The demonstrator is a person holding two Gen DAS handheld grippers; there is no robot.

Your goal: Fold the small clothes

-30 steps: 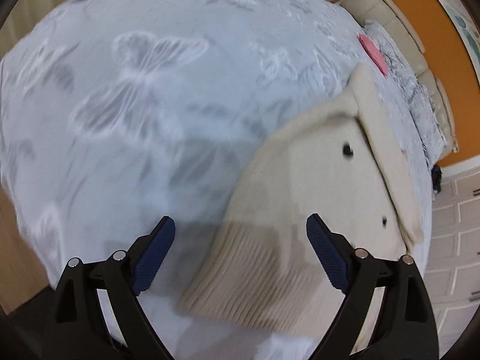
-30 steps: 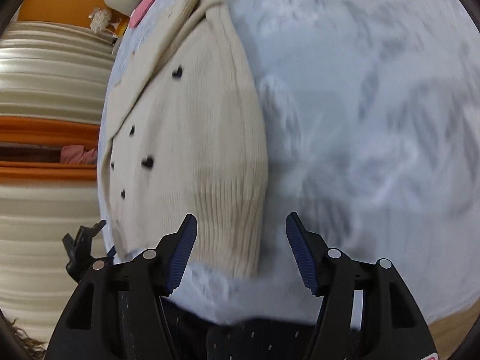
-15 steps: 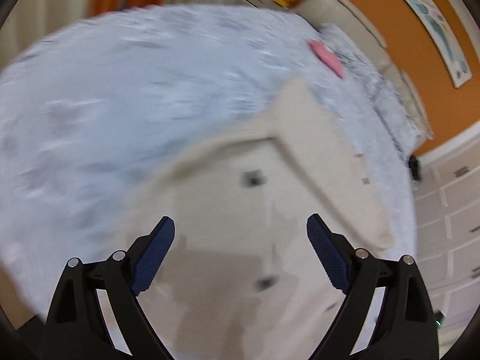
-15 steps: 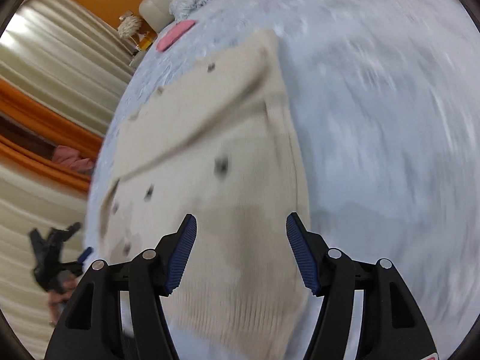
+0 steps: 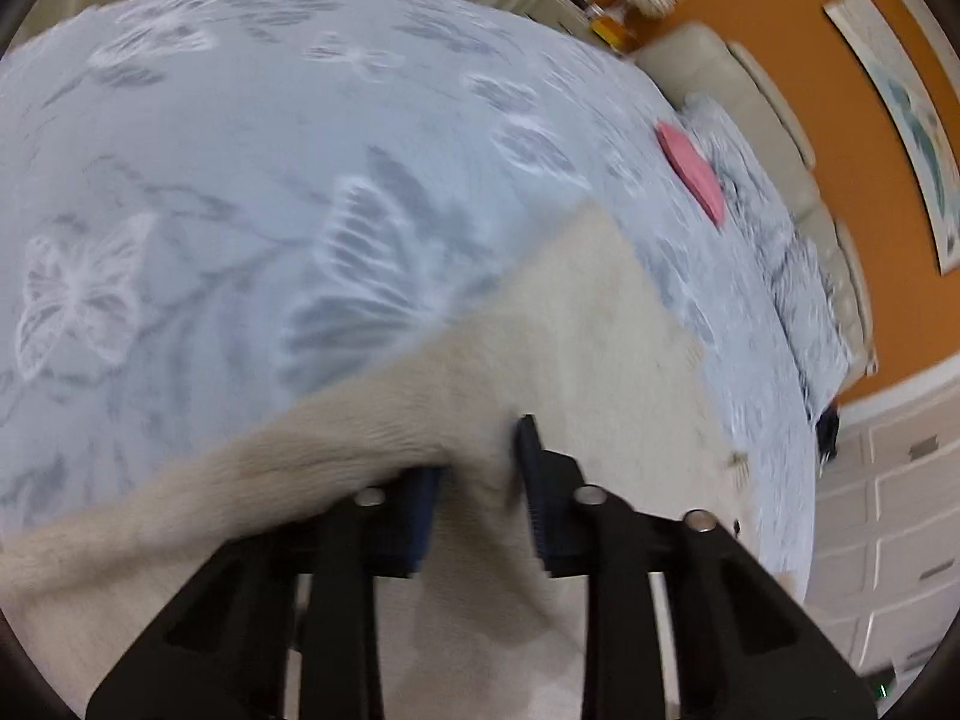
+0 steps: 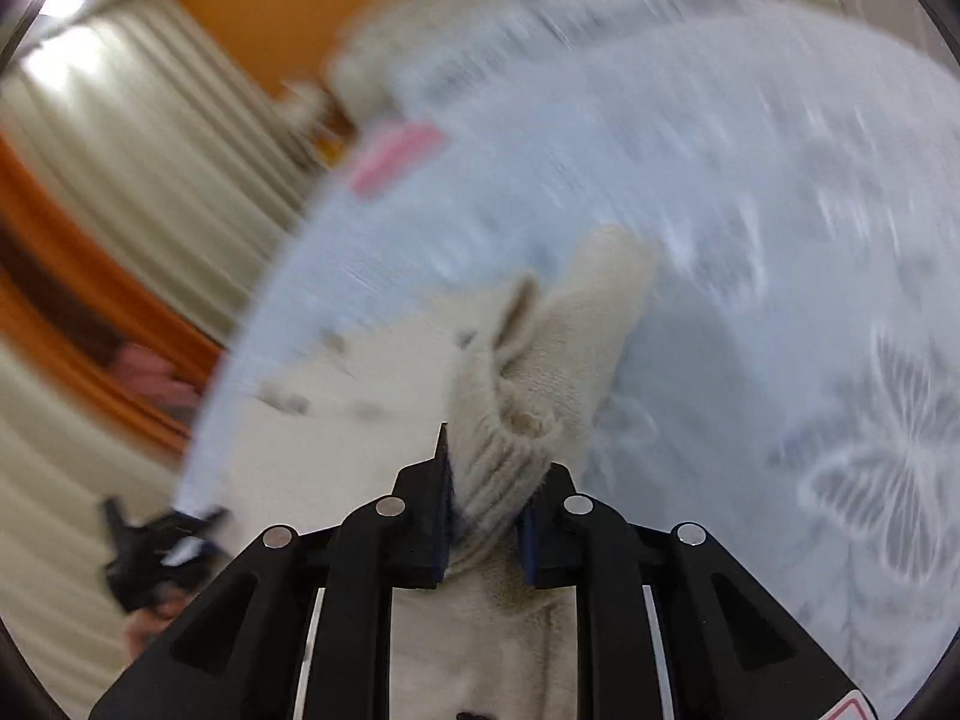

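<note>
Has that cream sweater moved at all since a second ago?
Yes. The cream sweater lay flat; now its ribbed edge is lifted off the bedspread, pinched in the right tool.

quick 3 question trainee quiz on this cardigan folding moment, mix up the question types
1. True or false: the right hand-held gripper is shut on the cream cardigan's ribbed edge.
2. What colour is the flat item lying farther up the bedspread? A) pink B) green C) black
3. Fill in: the left hand-held gripper pinches a fold of the ____.

Key: 1 true; 2 A; 3 cardigan
</note>
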